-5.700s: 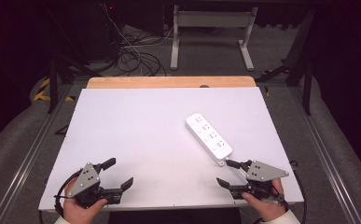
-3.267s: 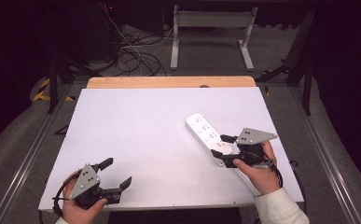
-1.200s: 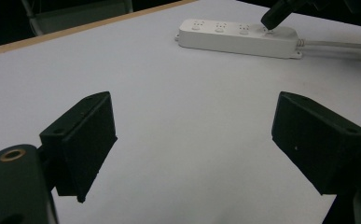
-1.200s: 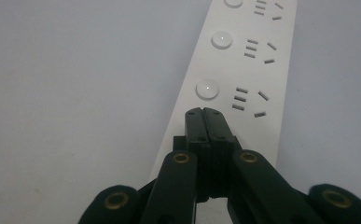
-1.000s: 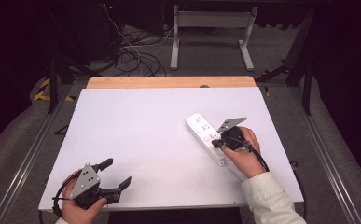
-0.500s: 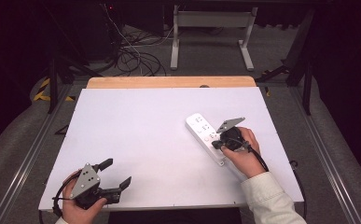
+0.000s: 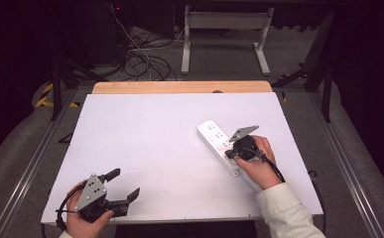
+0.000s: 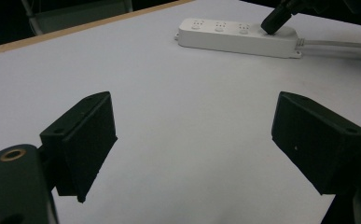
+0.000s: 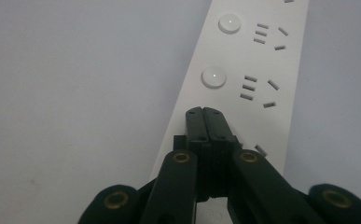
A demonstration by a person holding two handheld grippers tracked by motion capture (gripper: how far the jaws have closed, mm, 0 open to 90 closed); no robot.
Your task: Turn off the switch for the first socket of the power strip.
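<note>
A white power strip (image 7: 213, 135) lies at an angle on the right half of the white table (image 7: 145, 139). My right gripper (image 7: 228, 154) is shut, and its closed tip rests on the strip's near end, in line with the row of round buttons (image 9: 214, 77). In the right gripper view the joined jaws (image 9: 204, 115) cover the spot just below the second button, with nothing held between them. The left gripper view has the strip (image 8: 236, 36) far off with the right gripper's tip (image 8: 274, 21) on it. My left gripper (image 7: 125, 184) stands open near the front left edge, over bare table (image 8: 192, 135).
The strip's white cable (image 8: 336, 45) runs off toward the person's right arm. A wooden strip (image 7: 179, 87) borders the table's far edge. Loose cables (image 7: 145, 54) and a metal stand (image 7: 224, 29) lie on the floor beyond. Metal rails run along both sides.
Over the earlier frames my right gripper went from the front right edge forward and left onto the power strip and shut. In the last second it has hardly moved. The left gripper stayed put.
</note>
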